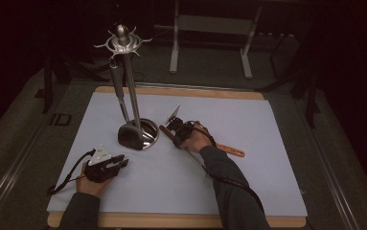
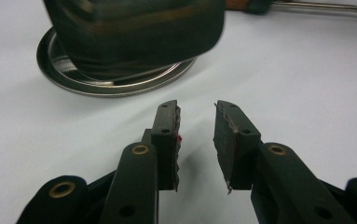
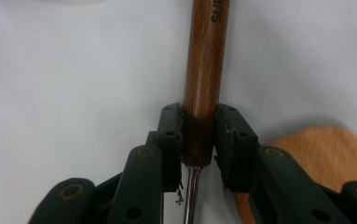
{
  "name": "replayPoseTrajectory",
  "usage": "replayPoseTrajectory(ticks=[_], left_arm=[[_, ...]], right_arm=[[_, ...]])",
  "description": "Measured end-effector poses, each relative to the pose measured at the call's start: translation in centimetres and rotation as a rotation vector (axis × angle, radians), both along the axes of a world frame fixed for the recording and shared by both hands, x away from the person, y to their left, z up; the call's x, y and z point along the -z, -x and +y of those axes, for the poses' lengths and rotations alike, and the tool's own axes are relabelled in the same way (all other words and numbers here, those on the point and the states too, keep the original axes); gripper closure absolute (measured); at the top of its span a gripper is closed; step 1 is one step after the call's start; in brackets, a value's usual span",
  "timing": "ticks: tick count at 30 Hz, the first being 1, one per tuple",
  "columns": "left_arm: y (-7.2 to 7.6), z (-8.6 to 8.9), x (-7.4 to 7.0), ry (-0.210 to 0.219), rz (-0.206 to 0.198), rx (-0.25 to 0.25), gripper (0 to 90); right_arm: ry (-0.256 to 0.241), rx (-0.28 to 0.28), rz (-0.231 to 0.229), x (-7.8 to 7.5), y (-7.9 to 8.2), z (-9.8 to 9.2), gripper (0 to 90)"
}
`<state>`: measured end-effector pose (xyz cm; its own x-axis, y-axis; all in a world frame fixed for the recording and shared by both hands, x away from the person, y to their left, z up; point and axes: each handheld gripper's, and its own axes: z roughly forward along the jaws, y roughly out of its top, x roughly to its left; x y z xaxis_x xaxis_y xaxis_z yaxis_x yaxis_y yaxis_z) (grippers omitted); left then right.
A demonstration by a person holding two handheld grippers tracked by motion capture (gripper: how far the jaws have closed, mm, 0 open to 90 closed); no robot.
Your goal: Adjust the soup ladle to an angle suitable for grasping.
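Right gripper (image 3: 197, 135) clamped on dark wooden handle (image 3: 204, 70) of a utensil lying mid-frame on the white mat (image 1: 248, 191), just right of the stand base (image 1: 145, 136). Orange wooden spoon (image 3: 316, 158) lower right, beside the jaws. Left gripper (image 2: 196, 140) lower left, parted, nothing between jaws, pointing toward stand base.

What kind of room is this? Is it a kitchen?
Probably a test room, not a kitchen: a white table in a dark room with metal frames behind. Kitchen tools are there, though: a utensil stand and a wooden-handled utensil.
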<state>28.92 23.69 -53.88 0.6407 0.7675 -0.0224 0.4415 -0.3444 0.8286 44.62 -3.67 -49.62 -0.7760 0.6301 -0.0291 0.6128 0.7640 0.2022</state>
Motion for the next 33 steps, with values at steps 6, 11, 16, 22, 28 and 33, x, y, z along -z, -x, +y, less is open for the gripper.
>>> replayPoseTrajectory(ticks=[6,11,16,22,28,33], left_arm=[[0.0,0.0,0.0,-0.001,0.002,0.000,70.4],[0.0,0.0,0.0,0.003,0.001,0.002,70.2],[0.0,0.0,0.0,0.002,0.002,0.002,70.3],[-0.1,0.0,0.0,0.001,0.000,0.000,70.3],[0.0,0.0,0.0,0.002,-0.005,0.000,70.2],[0.0,0.0,0.0,0.002,-0.006,0.000,70.2]], right_arm=[[0.043,-0.030,0.019,0.2,0.2,0.5,71.4],[0.079,-0.016,0.041,0.2,-0.1,1.0,72.7],[0.066,-0.003,0.038,0.1,0.2,1.0,73.7],[0.009,-0.025,0.027,-0.9,0.8,0.7,73.9],[-0.121,-0.046,-0.030,-3.6,1.6,0.2,73.9],[-0.210,-0.067,-0.069,-5.4,2.2,-0.2,73.9]])
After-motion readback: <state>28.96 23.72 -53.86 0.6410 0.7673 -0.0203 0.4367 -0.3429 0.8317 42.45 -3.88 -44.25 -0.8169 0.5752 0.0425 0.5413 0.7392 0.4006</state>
